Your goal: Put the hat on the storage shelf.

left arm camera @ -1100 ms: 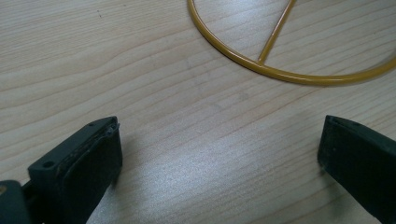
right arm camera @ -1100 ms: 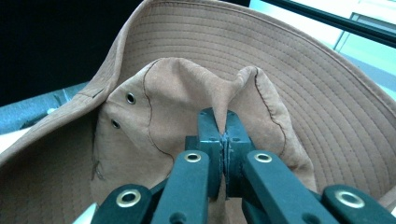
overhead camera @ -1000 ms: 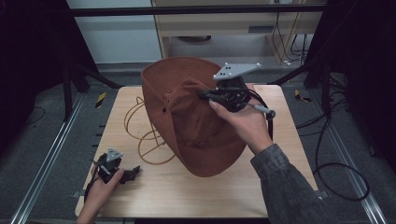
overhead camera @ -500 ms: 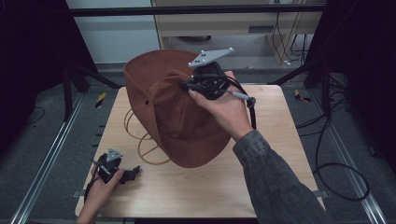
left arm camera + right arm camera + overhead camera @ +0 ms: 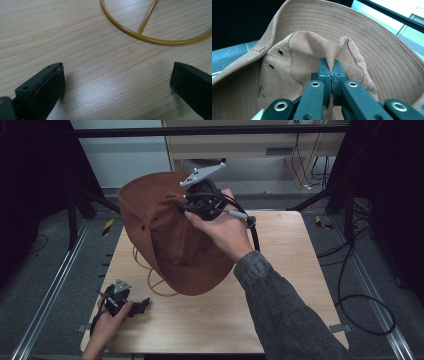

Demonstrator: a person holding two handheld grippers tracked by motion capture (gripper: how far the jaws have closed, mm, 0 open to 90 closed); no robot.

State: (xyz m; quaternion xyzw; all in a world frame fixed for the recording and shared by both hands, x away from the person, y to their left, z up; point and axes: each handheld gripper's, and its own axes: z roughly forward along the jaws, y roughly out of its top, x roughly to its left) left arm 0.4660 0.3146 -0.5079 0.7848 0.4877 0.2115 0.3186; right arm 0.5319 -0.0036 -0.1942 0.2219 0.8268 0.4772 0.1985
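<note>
The right gripper (image 5: 332, 68) is clamped tight on a pinched fold of the crown of the one brown hat (image 5: 317, 50); in the right gripper view its two jaws meet with only a thin ridge of cloth squeezed between them. The fold stands up just above the jaw tips, with the stitched brim curving around behind it and two small metal eyelets to the left of the grip. In the high view the right gripper (image 5: 186, 209) is held up above the far half of the desk (image 5: 300, 270), and the hat (image 5: 165, 240) hangs from it, lifted and tilted, its lower edge over the middle of the desk. The right hand (image 5: 225, 227) wraps the gripper's body, the grey sleeve running down to the bottom of the view.

Under and to the left of the hat lies one yellow wire stand (image 5: 150, 280), a thin ring with a spoke, resting flat on the desk; part of it is hidden by the hat, so I cannot tell its full shape.

The left gripper (image 5: 142, 304) rests low at the near left corner of the desk, held in the left hand (image 5: 107, 325), well apart from the hat. In the left gripper view its jaws stand wide apart with bare wood between them and nothing held; the wire stand's ring (image 5: 150, 38) lies on the desk beyond the jaw tips, not touching them.

That makes two grippers, one hat and one wire stand on a single desk.
</note>
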